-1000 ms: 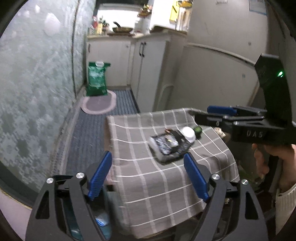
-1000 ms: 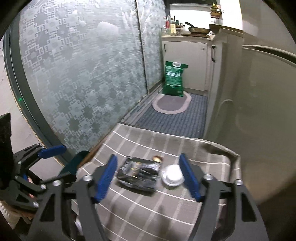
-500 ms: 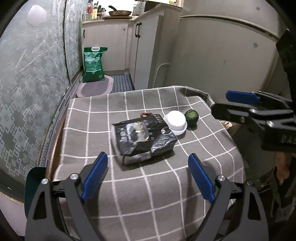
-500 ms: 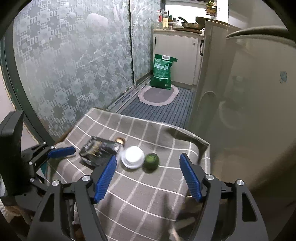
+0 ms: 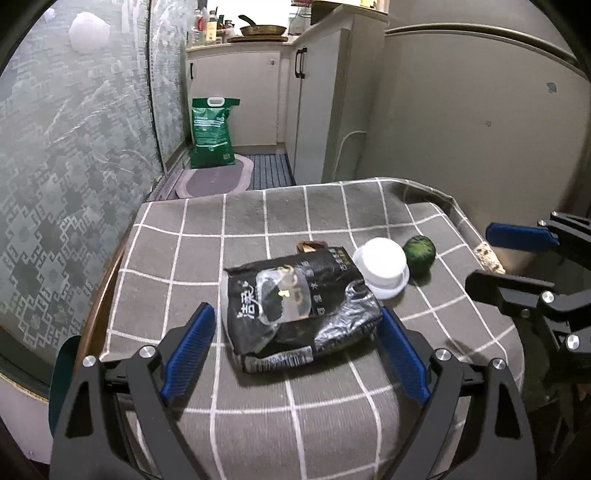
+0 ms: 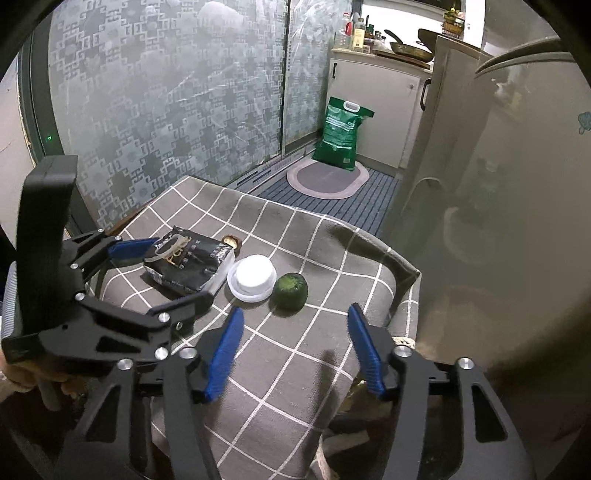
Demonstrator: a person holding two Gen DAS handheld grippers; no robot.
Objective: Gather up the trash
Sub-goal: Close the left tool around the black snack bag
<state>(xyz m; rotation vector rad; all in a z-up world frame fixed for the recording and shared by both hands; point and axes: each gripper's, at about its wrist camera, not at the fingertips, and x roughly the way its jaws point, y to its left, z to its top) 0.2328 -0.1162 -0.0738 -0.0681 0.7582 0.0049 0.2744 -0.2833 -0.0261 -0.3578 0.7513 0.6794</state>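
Grey checked cloth [image 5: 258, 229] with white grid lines covers the worktop; far right corner rucked into a raised fold [image 6: 373, 240]. Frosted patterned glass panels [image 5: 66, 147] run along the left side. Beyond the cloth, a dark ribbed floor mat [image 5: 271, 171] with an oval pinkish-grey rug [image 6: 327, 179] on it. Green sack [image 5: 213, 133] with a white handle cutout stands upright at the rug's far end, near pale cabinet doors [image 5: 236, 92]. Frying pan [image 5: 262, 28] and several bottles [image 5: 208, 27] on the counter above. Tall pale cabinet [image 5: 317, 99] with a dark handle to the right.
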